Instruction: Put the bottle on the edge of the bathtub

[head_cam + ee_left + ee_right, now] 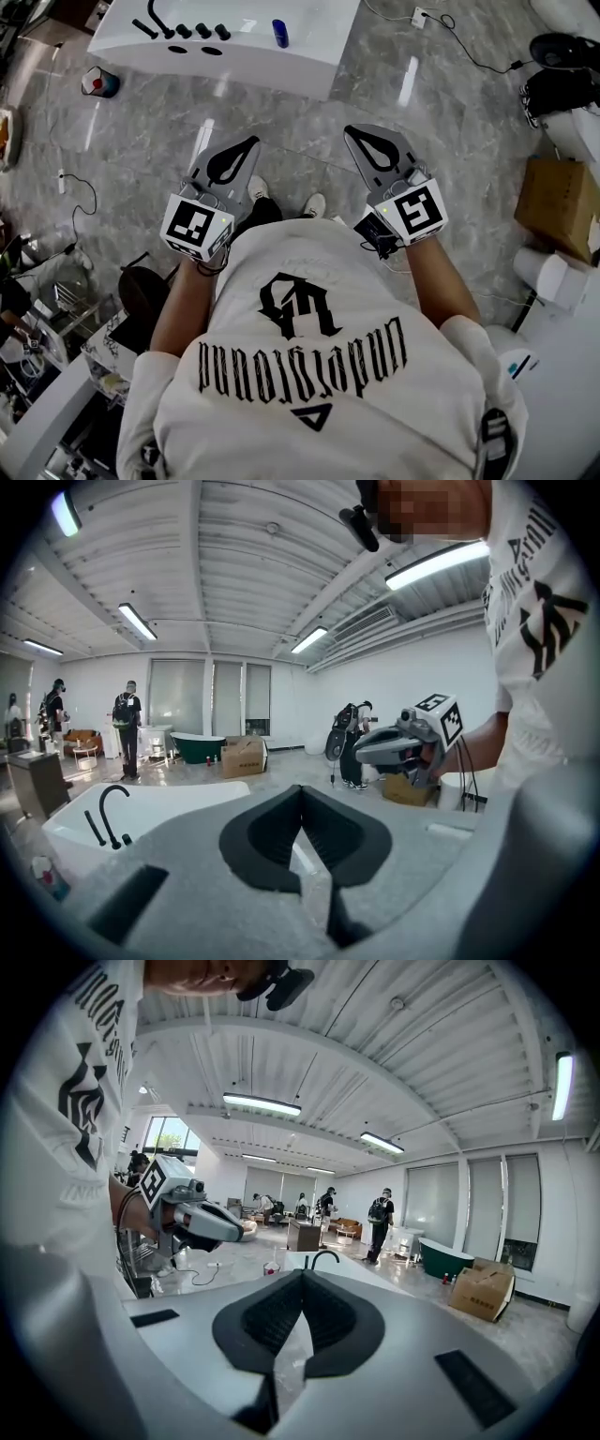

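A small blue bottle stands upright on the flat rim of the white bathtub, to the right of the black faucet and its knobs. Both grippers hang over the marble floor, well short of the tub. My left gripper is shut with nothing between its jaws, and my right gripper is shut and empty too. In the left gripper view the jaws meet at their tips, with the tub low at the left. In the right gripper view the jaws are also closed.
A red and blue object lies on the floor left of the tub. A cardboard box and a white stool stand at the right. Cables and a power strip run across the floor. People stand far off by a green tub.
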`<state>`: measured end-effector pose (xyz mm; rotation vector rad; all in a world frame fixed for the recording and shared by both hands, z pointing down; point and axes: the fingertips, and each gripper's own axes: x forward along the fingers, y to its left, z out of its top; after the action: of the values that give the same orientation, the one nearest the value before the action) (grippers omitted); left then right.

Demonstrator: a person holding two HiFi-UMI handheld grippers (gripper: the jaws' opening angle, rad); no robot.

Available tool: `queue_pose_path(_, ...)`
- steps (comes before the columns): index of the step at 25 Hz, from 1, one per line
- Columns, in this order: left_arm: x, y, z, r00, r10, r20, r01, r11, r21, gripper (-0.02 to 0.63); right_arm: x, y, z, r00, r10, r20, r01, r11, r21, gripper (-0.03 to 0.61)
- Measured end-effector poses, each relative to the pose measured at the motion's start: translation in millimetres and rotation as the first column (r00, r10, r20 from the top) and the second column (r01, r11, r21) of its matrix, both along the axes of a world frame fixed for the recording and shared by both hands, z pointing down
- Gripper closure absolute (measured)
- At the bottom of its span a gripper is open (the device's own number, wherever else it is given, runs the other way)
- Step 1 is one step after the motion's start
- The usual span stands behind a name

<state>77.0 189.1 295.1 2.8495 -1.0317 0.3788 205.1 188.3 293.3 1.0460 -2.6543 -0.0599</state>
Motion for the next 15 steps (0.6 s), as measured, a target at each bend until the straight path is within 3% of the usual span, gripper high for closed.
queue_pose_path(15,-55,64,-14,1.0,-0.001,-0.022,0.001,1.0,0.03,0.598,-48,66,-13,1.0,0.012,0.006,-0.012,1.0,0.0,0.565)
